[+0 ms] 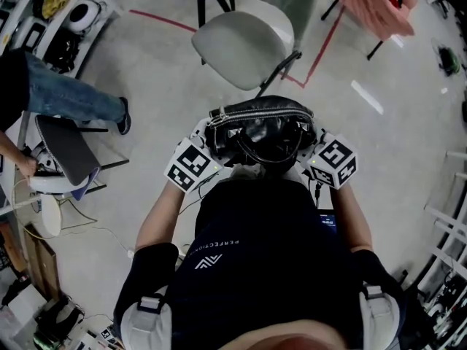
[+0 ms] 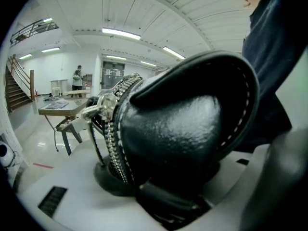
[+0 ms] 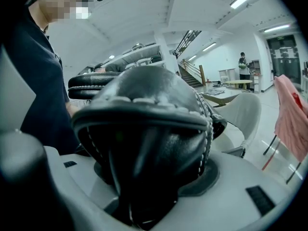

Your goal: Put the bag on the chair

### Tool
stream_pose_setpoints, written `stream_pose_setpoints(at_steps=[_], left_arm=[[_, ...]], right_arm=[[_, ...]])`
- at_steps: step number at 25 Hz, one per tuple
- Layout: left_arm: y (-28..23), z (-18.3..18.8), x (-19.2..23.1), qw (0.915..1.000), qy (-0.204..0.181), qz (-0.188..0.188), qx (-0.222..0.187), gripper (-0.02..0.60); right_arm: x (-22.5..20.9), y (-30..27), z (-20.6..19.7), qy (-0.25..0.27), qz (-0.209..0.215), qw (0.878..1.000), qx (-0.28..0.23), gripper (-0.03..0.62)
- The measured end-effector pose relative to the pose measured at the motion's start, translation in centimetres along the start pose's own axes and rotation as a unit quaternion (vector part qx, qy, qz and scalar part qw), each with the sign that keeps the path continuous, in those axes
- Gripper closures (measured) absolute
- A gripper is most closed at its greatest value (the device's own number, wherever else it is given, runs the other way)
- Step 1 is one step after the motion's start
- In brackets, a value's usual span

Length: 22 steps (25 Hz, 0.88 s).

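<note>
Head view: the left gripper (image 1: 208, 146) and right gripper (image 1: 312, 146) each clamp an end of the black stitched leather bag (image 1: 259, 122), held mid-frame, apart from the pale grey moulded chair (image 1: 244, 39) at upper centre.

Navy short-sleeved T-shirt (image 1: 270, 261) with small white print (image 1: 211, 257)

Head view: cannot see either pair of jaws, buried under the bag (image 1: 259, 131) between left gripper (image 1: 206, 143) and right gripper (image 1: 315, 146). At 9 o'clock, cropped by the edge: bystander (image 1: 66, 97), only a jeans leg and shoe showing. At 1 o'clock, cropped at top: pink cloth (image 1: 376, 6). Left gripper view, 10 o'clock: distant person (image 2: 77, 80), too small to tell more.
</note>
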<state>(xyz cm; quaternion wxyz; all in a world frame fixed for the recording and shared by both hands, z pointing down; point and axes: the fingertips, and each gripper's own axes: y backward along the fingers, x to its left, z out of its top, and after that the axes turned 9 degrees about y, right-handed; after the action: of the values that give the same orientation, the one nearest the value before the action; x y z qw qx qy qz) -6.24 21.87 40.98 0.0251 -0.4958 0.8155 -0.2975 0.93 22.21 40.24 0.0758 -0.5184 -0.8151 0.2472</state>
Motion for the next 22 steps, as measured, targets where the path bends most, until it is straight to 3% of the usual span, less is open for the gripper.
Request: stream_pose_setpoints(at_steps=[22], left_arm=[[-5.0, 5.0, 6.4, 0.9934, 0.047, 0.104, 0.008, 0.311]], right_arm=[[-10.6, -2.0, 2.3, 0.038, 0.089, 0.995, -0.007, 0.332]])
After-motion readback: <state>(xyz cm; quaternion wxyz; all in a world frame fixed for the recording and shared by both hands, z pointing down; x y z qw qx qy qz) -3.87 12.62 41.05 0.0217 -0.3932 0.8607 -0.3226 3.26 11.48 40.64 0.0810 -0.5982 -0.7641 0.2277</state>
